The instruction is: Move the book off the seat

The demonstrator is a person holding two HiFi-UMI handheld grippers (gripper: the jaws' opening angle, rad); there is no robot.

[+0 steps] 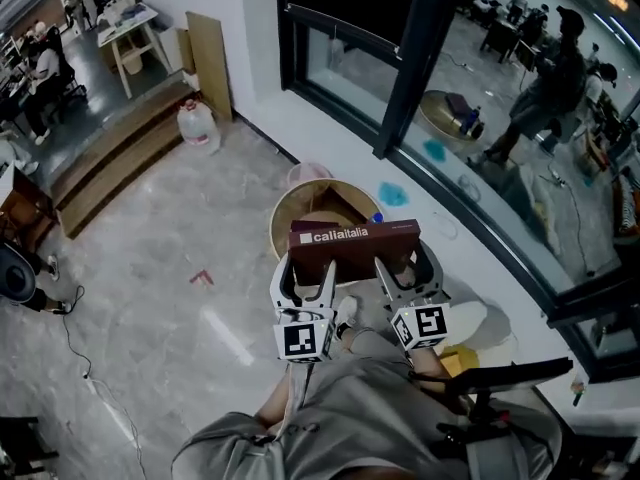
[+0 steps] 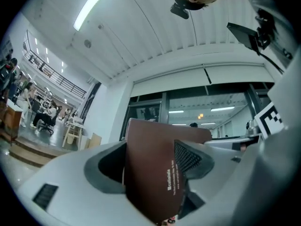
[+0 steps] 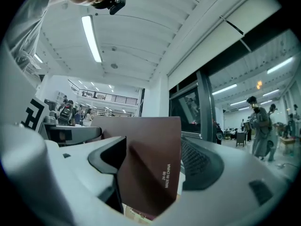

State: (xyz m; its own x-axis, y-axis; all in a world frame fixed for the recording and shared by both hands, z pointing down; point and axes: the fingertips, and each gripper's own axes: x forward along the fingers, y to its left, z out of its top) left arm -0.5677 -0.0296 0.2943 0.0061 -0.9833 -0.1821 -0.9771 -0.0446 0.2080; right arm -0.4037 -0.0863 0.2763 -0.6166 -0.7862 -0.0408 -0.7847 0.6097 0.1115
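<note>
Both tongs grip one dark maroon book (image 1: 355, 240). In the head view, the left tongs (image 1: 305, 273) clamp its left part and the right tongs (image 1: 408, 268) its right part, with the marker cubes on the near side. The book is held lengthwise left to right, and the long edge with white lettering faces up toward the camera. In that view it overlaps the near part of the round wicker seat (image 1: 283, 211); it cannot be told whether it touches the seat. In the left gripper view, the book (image 2: 150, 164) stands upright between the jaws of the left tongs (image 2: 155, 173). The ribbed pad of the right-hand jaw lies on the cover and the other jaw sits against the back face. In the right gripper view, the book (image 3: 150, 149) stands likewise in the right tongs (image 3: 150, 168), with a jaw set against each face and small white print visible on the cover. The jaws of both tongs stand fairly wide, spread by the book's thickness. The seat stands on a pale marble floor (image 1: 150, 268) near a dark-framed window (image 1: 400, 78). A water jug (image 1: 197, 125) sits far left beside wooden steps (image 1: 110, 163). A small red mark (image 1: 202, 277) shows on the floor left of the tongs.
</note>
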